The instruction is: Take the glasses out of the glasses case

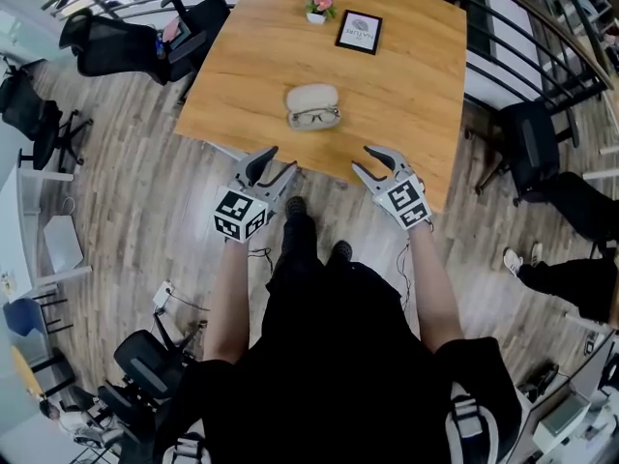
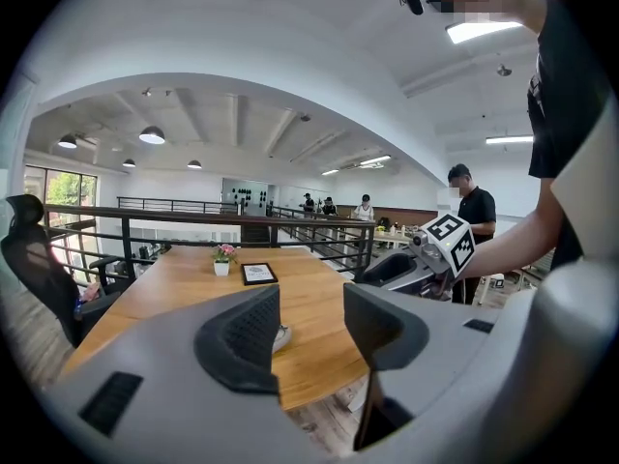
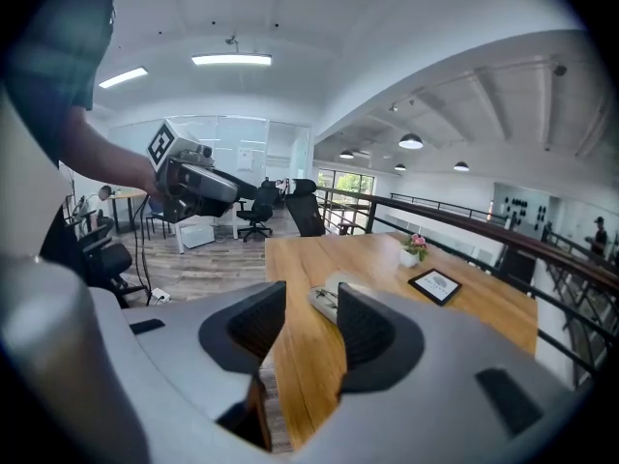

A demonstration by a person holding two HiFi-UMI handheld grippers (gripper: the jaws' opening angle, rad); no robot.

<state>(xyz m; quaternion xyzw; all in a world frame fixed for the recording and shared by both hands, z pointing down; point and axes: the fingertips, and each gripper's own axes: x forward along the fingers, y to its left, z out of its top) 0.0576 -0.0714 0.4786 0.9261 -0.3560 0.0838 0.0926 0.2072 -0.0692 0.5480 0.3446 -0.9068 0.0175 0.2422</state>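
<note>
Open glasses case, glasses inside, on table, left tongs, right tongs seemingly apart

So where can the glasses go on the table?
Bare wood lies right of the glasses case, toward the table edge, and between the case and the near edge. The far end is busier: flower pot and picture frame.

Both arms stretched out in front, left gripper and right gripper side by side, tipped slightly down, jaws apart, nothing between them.
</note>
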